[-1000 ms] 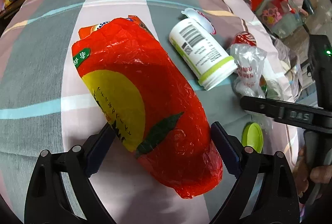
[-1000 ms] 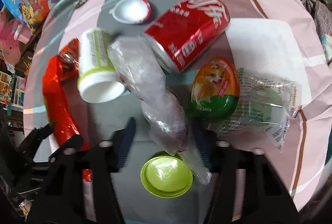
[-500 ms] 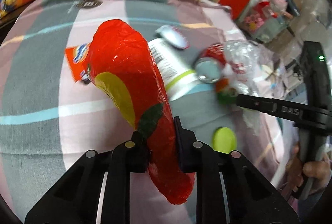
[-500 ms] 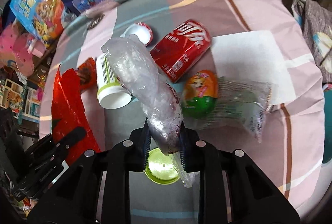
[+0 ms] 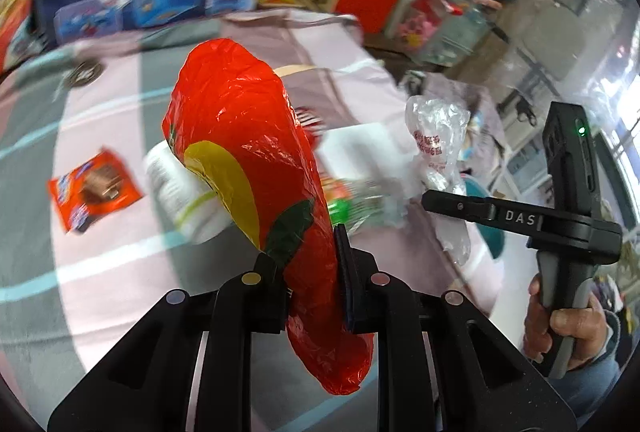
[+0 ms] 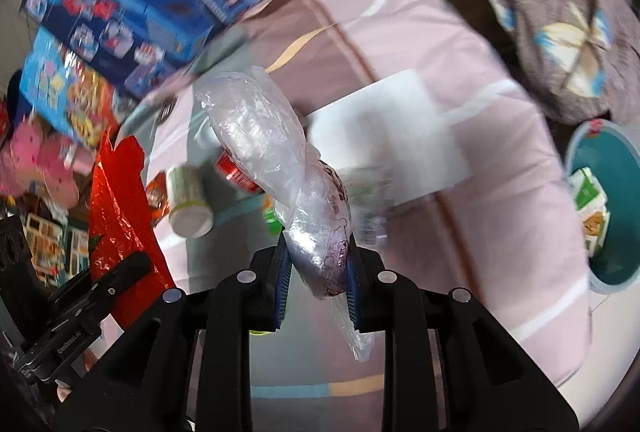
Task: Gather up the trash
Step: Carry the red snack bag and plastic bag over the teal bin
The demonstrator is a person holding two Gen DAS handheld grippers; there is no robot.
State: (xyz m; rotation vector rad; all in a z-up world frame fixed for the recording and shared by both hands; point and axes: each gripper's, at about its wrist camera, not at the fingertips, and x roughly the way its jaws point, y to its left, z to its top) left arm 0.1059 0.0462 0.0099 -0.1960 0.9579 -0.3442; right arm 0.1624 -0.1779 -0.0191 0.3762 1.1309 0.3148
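In the left wrist view, the left hand-held gripper at the bottom centre is clenched on the red plastic bag, which stands up from the jaws and hangs below them, lifted off the bed. Left of it, an orange snack wrapper lies on the bed cover, and a white bottle lies partly hidden behind the bag. At the right of this frame, the right hand-held gripper is grasping a crumpled clear plastic bag. In the right wrist view the same clear bag is pinched between the blue pads at the centre, with a red can on the bed behind it. At the far right edge stands a teal trash bin that already holds some cartons. I judge that the step is to carry both bags to this bin. To do it well, keep both grips tight, bring each loose tail fully over the rim, and only then release.
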